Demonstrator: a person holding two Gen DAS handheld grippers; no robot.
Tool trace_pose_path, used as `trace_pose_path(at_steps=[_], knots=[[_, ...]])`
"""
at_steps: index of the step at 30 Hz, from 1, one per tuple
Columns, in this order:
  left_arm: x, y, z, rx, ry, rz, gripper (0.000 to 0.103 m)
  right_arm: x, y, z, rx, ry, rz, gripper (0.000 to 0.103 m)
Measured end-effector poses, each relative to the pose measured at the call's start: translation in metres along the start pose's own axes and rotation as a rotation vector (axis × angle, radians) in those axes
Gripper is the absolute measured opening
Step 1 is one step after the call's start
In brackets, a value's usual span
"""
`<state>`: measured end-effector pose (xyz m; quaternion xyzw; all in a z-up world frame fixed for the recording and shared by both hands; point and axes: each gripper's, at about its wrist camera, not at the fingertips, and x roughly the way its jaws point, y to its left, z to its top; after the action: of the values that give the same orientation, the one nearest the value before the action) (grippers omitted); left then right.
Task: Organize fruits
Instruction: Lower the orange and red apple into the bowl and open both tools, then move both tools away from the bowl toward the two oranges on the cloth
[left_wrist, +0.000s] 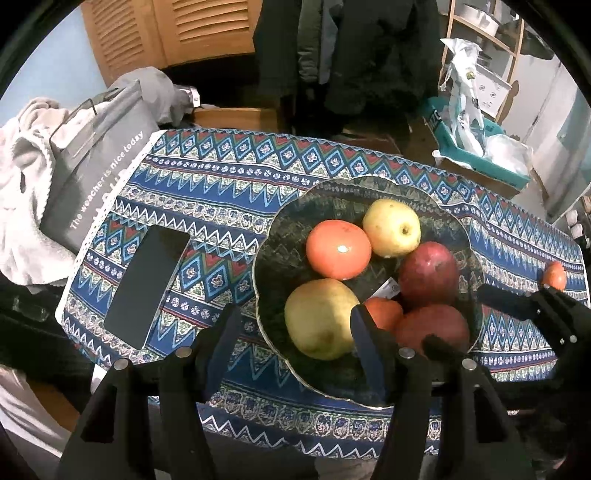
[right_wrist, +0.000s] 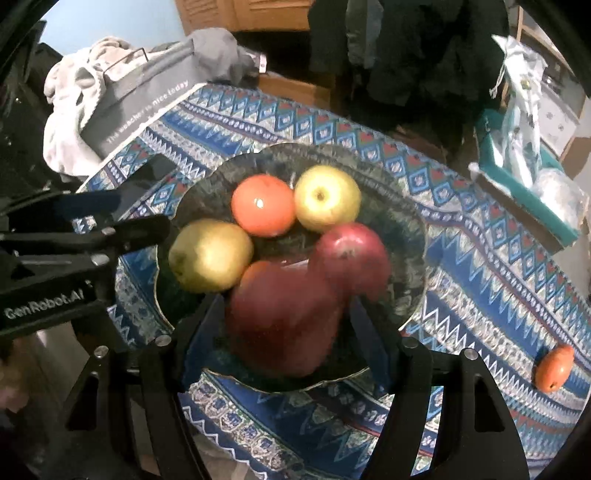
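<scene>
A dark scalloped plate (left_wrist: 266, 254) (right_wrist: 412, 225) on the patterned cloth holds several fruits: a round orange one (left_wrist: 338, 249), a yellow apple (left_wrist: 391, 227), a red apple (left_wrist: 428, 273), a yellow pear (left_wrist: 319, 317) and a small orange (left_wrist: 384, 312). A big red pear-shaped fruit (right_wrist: 286, 317) (left_wrist: 432, 326) lies at the plate's near side. My right gripper (right_wrist: 287, 301) (left_wrist: 454, 315) straddles it, open, with thin gaps at both pads. My left gripper (left_wrist: 293, 312) (right_wrist: 138, 214) is open over the plate's left rim, the yellow pear partly between its fingers, untouched. Another small orange fruit (right_wrist: 554, 367) (left_wrist: 554, 275) lies alone on the cloth, right.
A black phone (left_wrist: 147, 284) lies on the cloth left of the plate. A grey bag (left_wrist: 92, 158) and a pale towel (left_wrist: 26, 177) crowd the table's far left corner. A teal box (left_wrist: 480, 155) with plastic bags stands beyond the far right edge.
</scene>
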<state>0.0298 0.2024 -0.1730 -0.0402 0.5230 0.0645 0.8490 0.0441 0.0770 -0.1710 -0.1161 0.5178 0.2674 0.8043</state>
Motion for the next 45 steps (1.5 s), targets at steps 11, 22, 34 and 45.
trace_pose_path(at_steps=[11, 22, 34, 45], knots=[[-0.009, -0.010, 0.002, 0.013, -0.020, -0.016, 0.064, -0.028, -0.027, 0.004, 0.084, -0.055, -0.048, 0.074], [-0.028, -0.033, 0.007, 0.040, -0.053, -0.056, 0.064, -0.072, -0.044, 0.006, 0.097, -0.141, -0.153, 0.075], [-0.051, -0.064, 0.012, 0.101, -0.112, -0.067, 0.074, -0.119, -0.073, -0.003, 0.154, -0.221, -0.258, 0.075], [-0.063, -0.096, 0.015, 0.146, -0.141, -0.086, 0.080, -0.145, -0.103, -0.020, 0.206, -0.248, -0.341, 0.079]])
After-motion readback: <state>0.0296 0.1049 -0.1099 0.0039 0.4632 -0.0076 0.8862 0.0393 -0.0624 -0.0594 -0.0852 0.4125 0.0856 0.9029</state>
